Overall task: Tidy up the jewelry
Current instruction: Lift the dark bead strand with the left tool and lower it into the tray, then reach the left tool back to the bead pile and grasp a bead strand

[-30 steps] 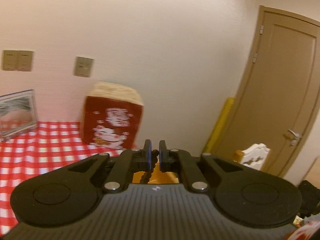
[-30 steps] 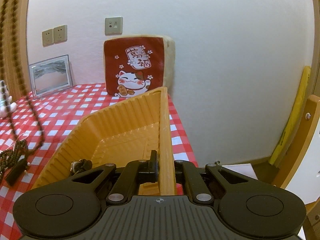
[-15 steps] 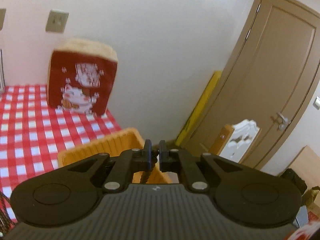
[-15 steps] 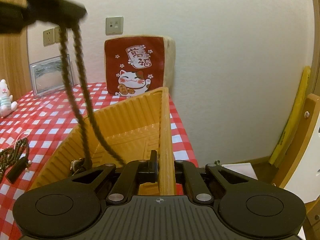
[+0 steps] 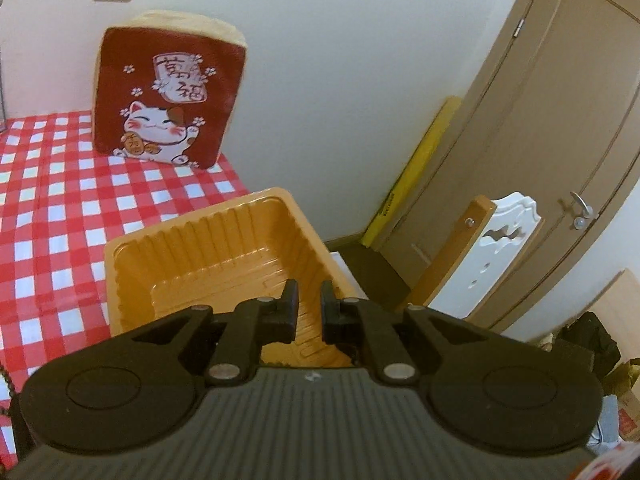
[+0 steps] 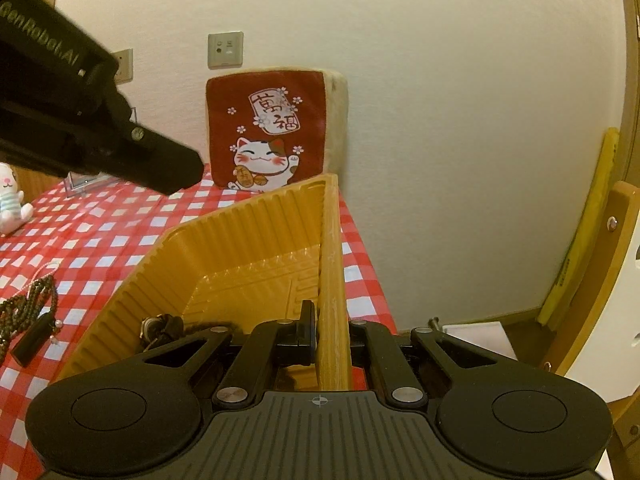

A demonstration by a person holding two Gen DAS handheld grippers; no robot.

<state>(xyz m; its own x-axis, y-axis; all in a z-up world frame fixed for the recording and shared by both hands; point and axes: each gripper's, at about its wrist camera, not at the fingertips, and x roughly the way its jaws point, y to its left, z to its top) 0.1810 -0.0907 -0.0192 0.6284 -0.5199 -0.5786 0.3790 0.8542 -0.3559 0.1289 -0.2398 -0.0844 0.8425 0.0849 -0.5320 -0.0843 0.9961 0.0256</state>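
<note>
White lettering "GenRobot.AI" runs along the black left gripper (image 6: 182, 168); a red lucky-cat cushion (image 5: 168, 92) against the wall bears the Chinese characters 萬福 on a white plaque.

An orange ribbed plastic tray (image 5: 224, 252) sits on a red-and-white checked tablecloth (image 5: 60, 200). The cushion (image 6: 276, 128) is dark red with a white lucky cat and cream sides. Dark brown beads (image 6: 28, 312) lie beside a white plush toy (image 6: 12, 200).

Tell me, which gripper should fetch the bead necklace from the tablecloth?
Probably left. The left gripper, jaws just opening, holds nothing; the right gripper is shut on the tray wall.
</note>
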